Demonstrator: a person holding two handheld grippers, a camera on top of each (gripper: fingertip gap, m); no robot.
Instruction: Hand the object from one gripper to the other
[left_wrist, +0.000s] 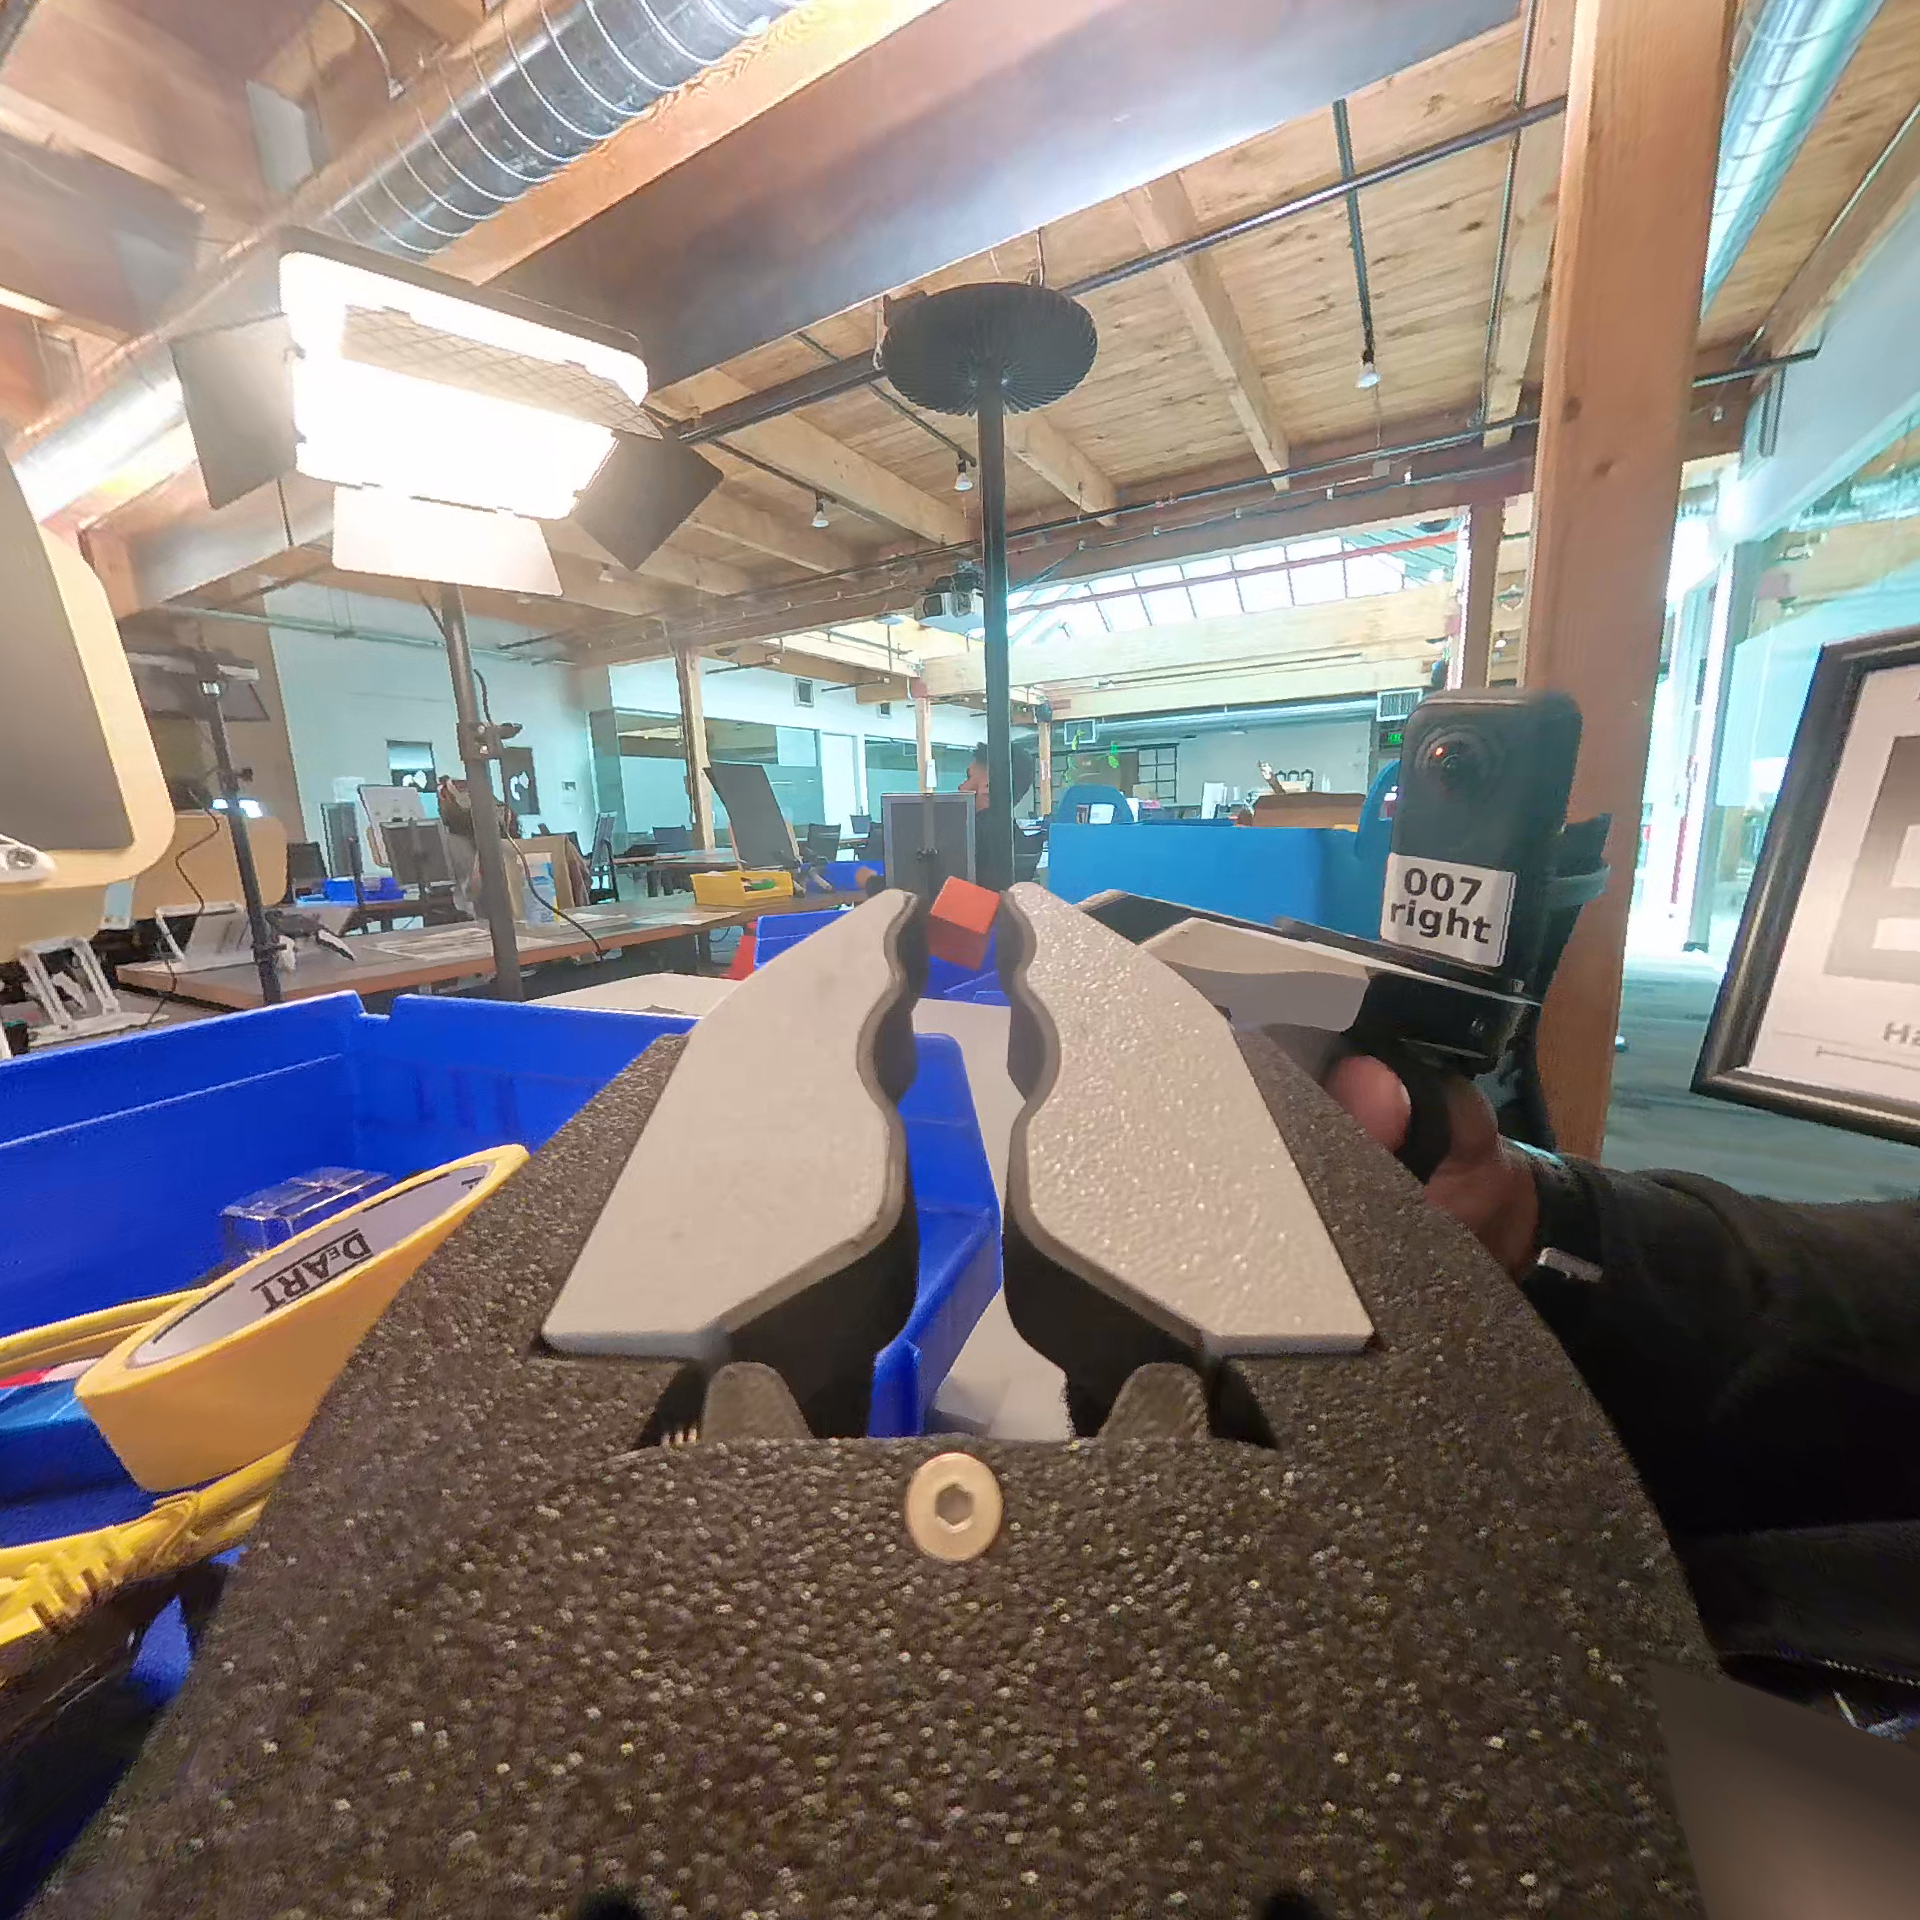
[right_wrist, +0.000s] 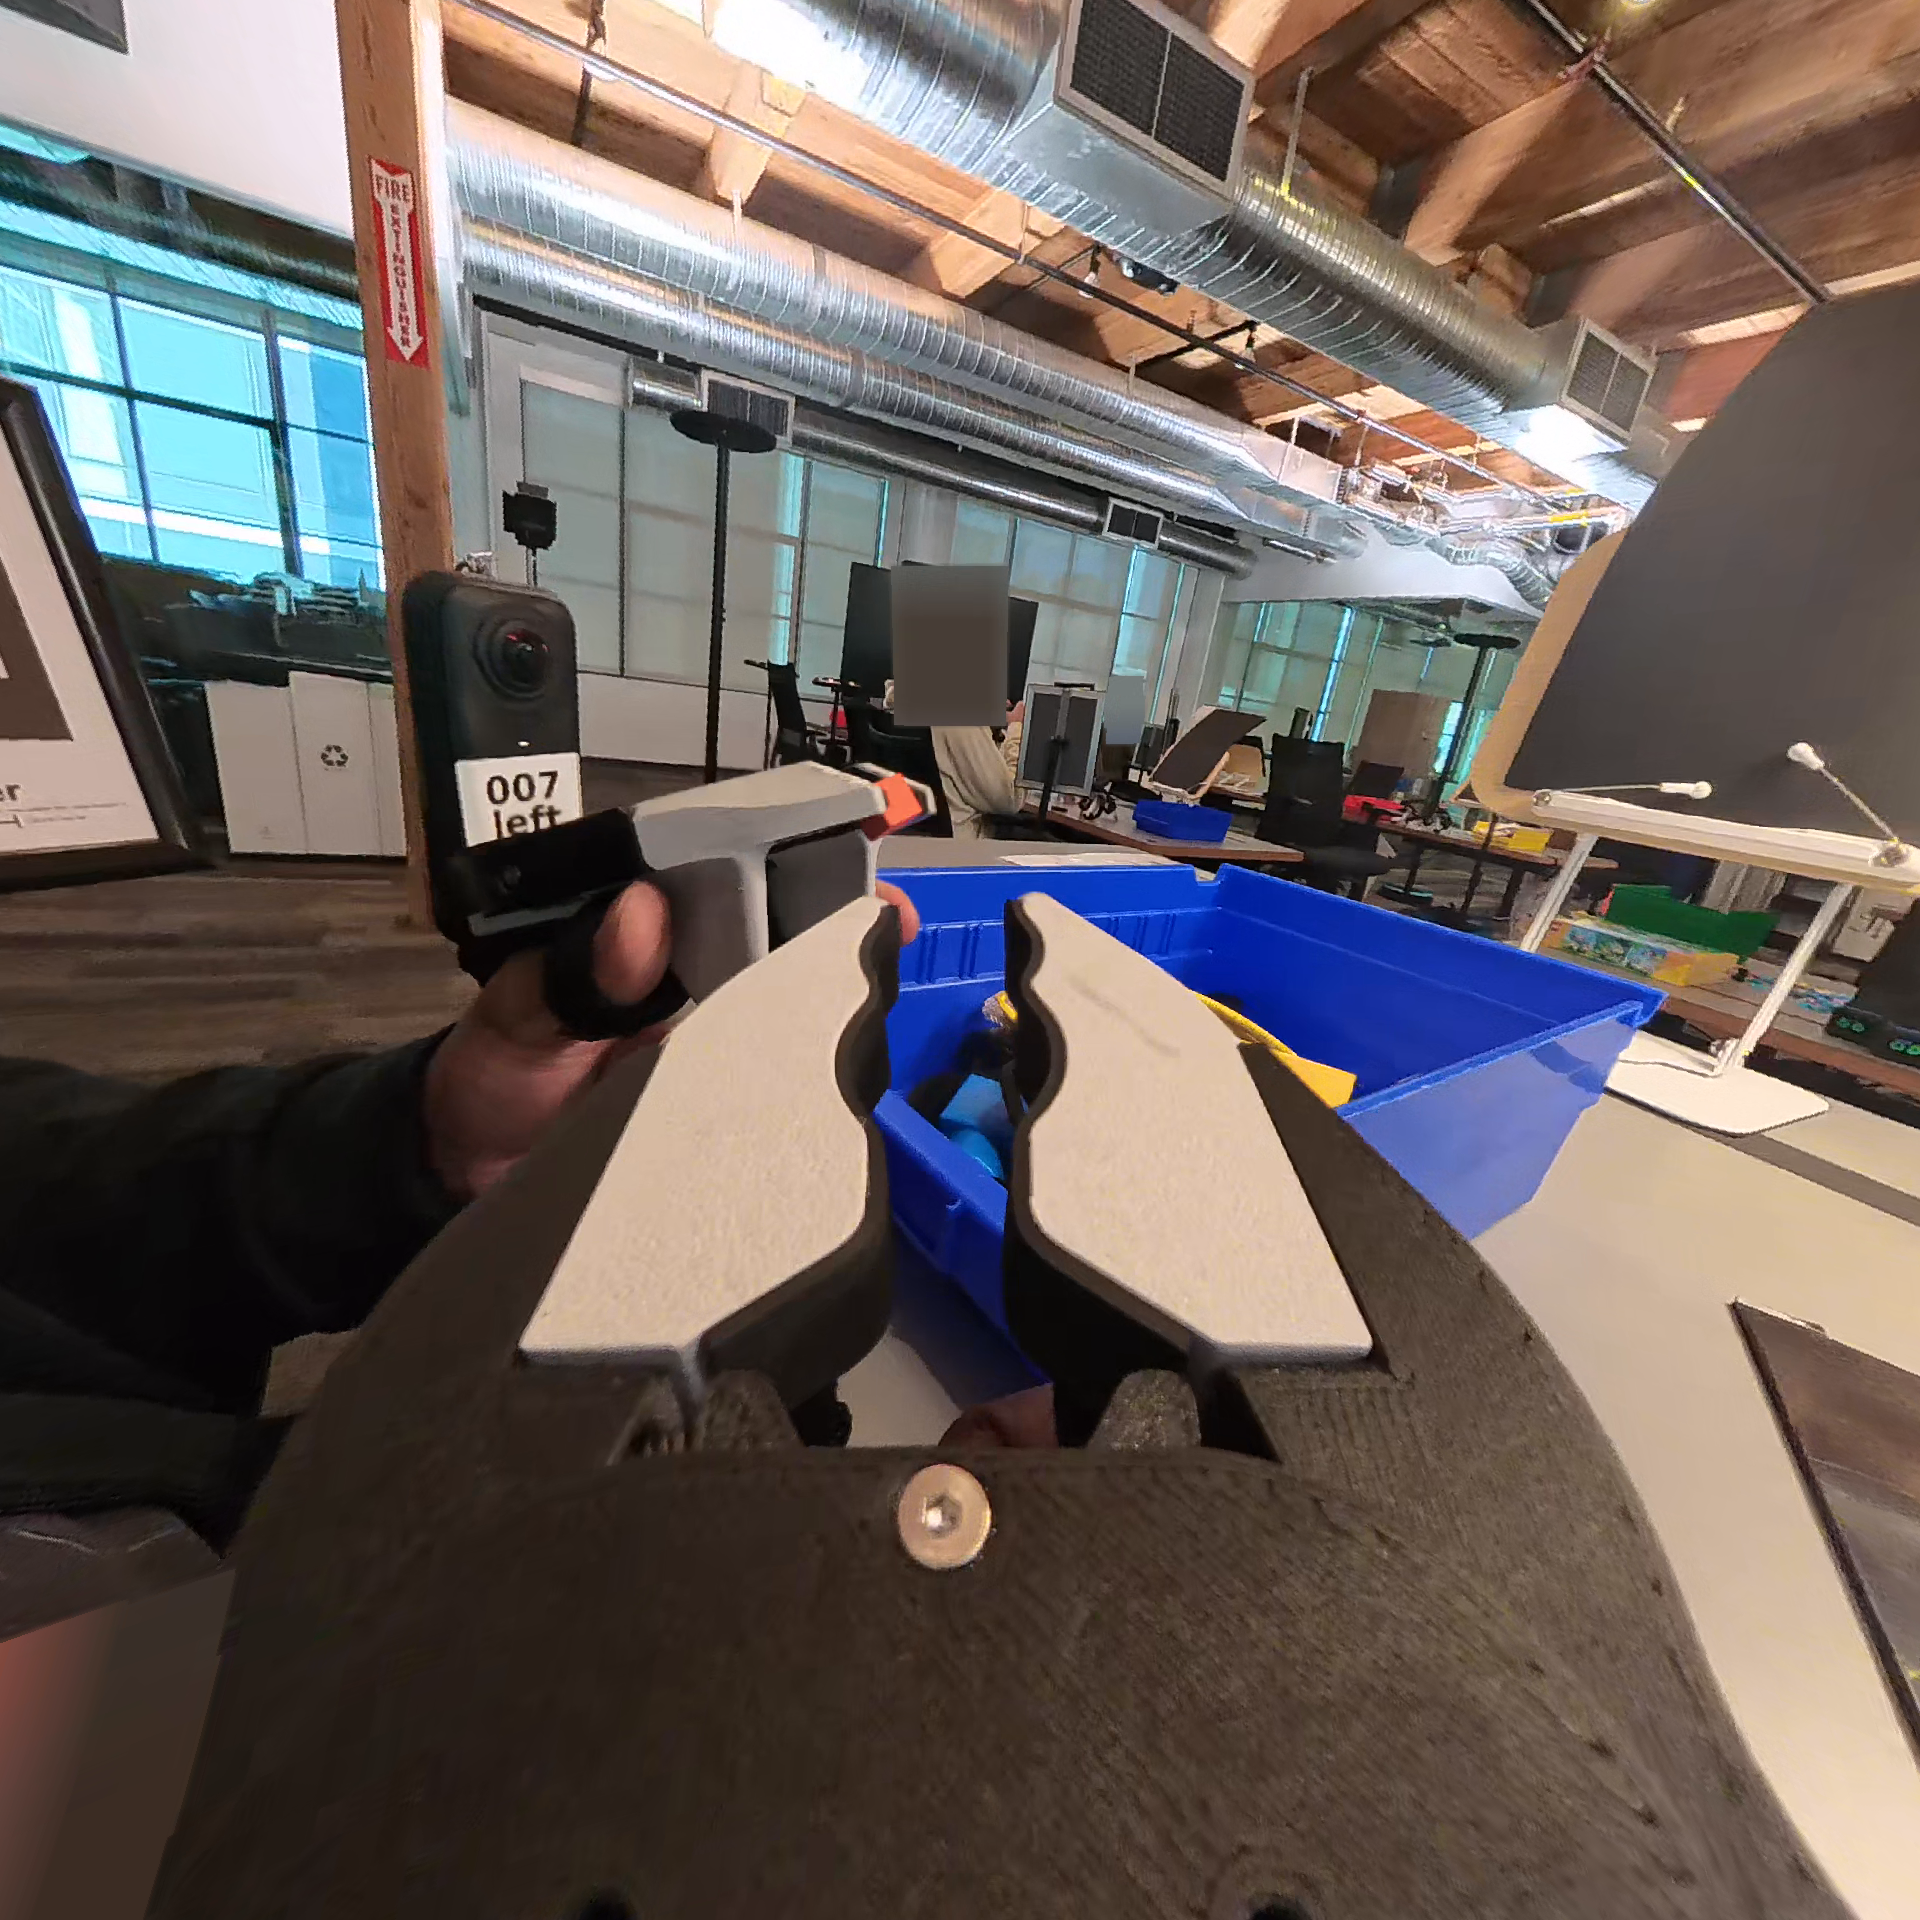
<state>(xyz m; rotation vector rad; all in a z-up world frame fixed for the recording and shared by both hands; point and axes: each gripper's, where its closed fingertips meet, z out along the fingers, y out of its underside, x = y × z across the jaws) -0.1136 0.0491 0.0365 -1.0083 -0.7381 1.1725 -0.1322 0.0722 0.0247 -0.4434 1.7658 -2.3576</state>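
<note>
**Orange block pinched in left tool, above the bin**

Left tool (left_wrist: 961, 914) is clamped on the orange block (left_wrist: 961, 923) right at its fingertips, held up over the blue bin (left_wrist: 260, 1091). Yellow tape roll (left_wrist: 281, 1320) lies in that bin at 9 o'clock. Right tool (right_wrist: 951, 914) carries nothing, fingers parted with a narrow gap. From its camera the left tool (right_wrist: 883, 800) sits at 11 o'clock, block (right_wrist: 902, 800) at its tip. Bin rests on the grey surface (right_wrist: 1714, 1351).

An orange block (right_wrist: 902, 798) was pinched by the left gripper (right_wrist: 888, 805) at ten o'clock of the empty, parted right gripper (right_wrist: 951, 914), above a blue bin (right_wrist: 1455, 1029).
</note>
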